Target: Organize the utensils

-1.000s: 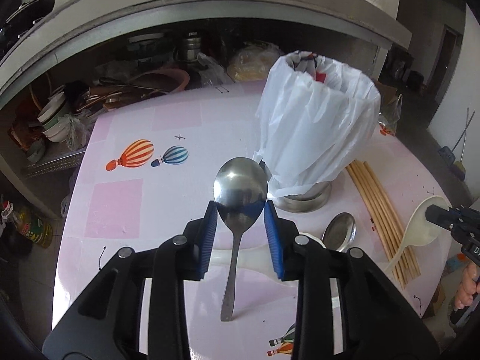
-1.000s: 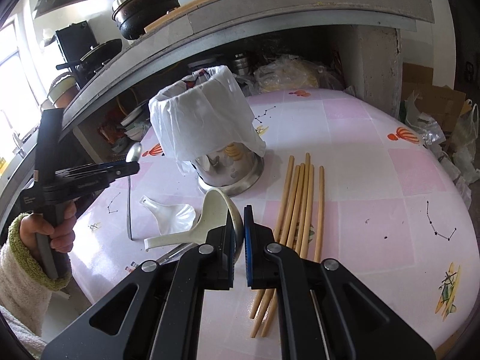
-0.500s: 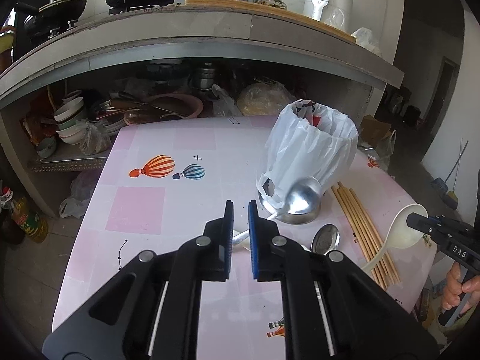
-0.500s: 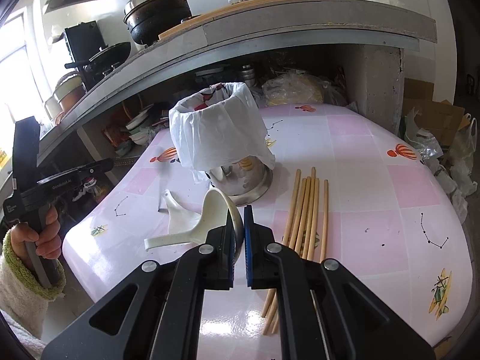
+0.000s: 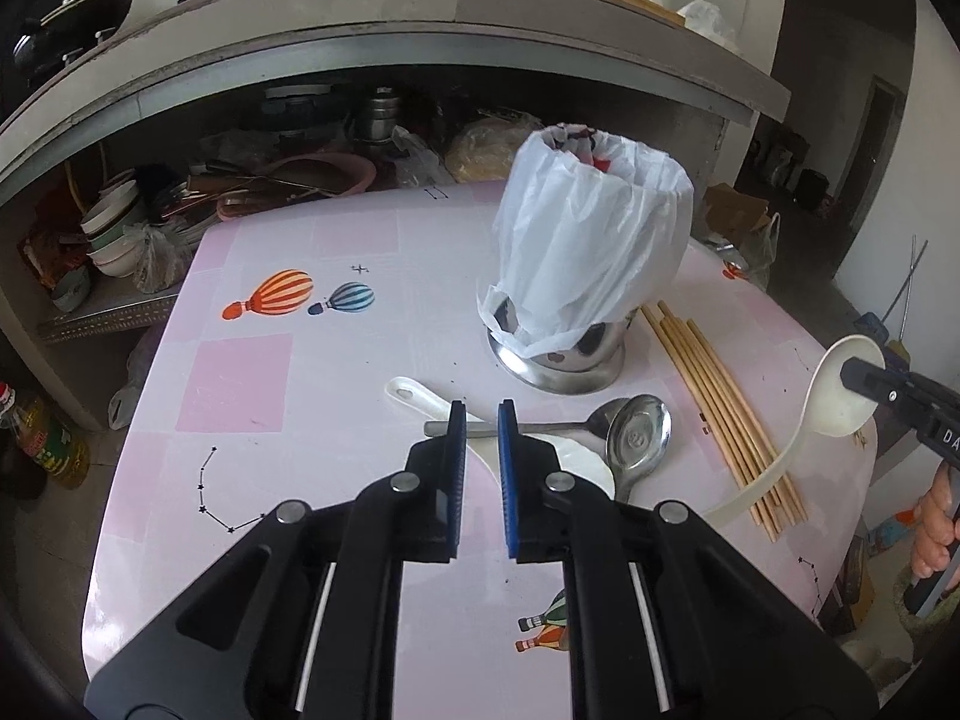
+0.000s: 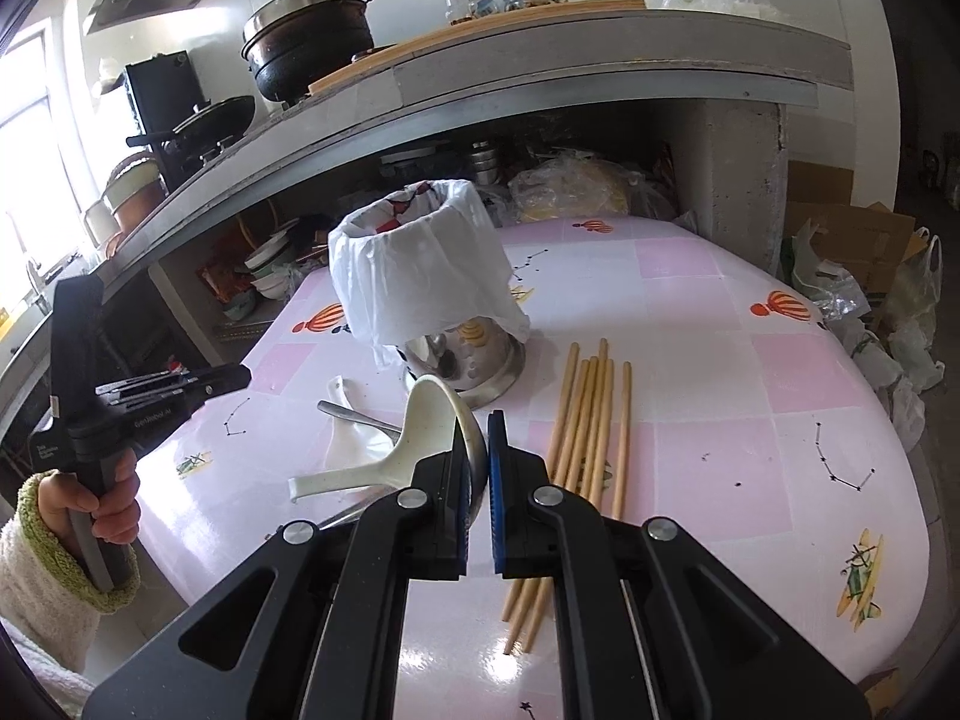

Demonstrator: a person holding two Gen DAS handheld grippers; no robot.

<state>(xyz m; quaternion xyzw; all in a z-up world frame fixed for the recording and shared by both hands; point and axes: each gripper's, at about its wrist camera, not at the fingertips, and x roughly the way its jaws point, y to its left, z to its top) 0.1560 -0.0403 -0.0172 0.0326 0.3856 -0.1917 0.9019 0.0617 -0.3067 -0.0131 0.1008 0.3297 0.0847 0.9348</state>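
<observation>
My left gripper (image 5: 481, 414) hovers over the pink table (image 5: 336, 372); its jaws are opening from a narrow gap with nothing between them. Just beyond its tips a steel spoon (image 5: 540, 425) lies flat, handle pointing left, across a white ceramic spoon (image 5: 414, 393). A second steel spoon bowl (image 5: 639, 438) rests beside it. My right gripper (image 6: 477, 420) is shut on the bowl rim of a cream ladle (image 6: 432, 414), held above the table. The steel utensil holder (image 5: 564, 360), lined with a white plastic bag (image 5: 594, 252), stands upright behind. Wooden chopsticks (image 5: 714, 402) lie to its right.
A concrete counter with pots overhangs the table's far side, with bowls and clutter on the shelf (image 5: 120, 228) below. An oil bottle (image 5: 42, 438) stands on the floor at left. Cardboard and plastic bags (image 6: 858, 276) sit past the table's right edge. A sleeved hand (image 6: 90, 504) grips the left tool.
A second ago the left jaws stood wide around an upright steel spoon. Now that spoon lies on the table by the holder and the jaws are narrow and empty. The right gripper still holds the ladle.
</observation>
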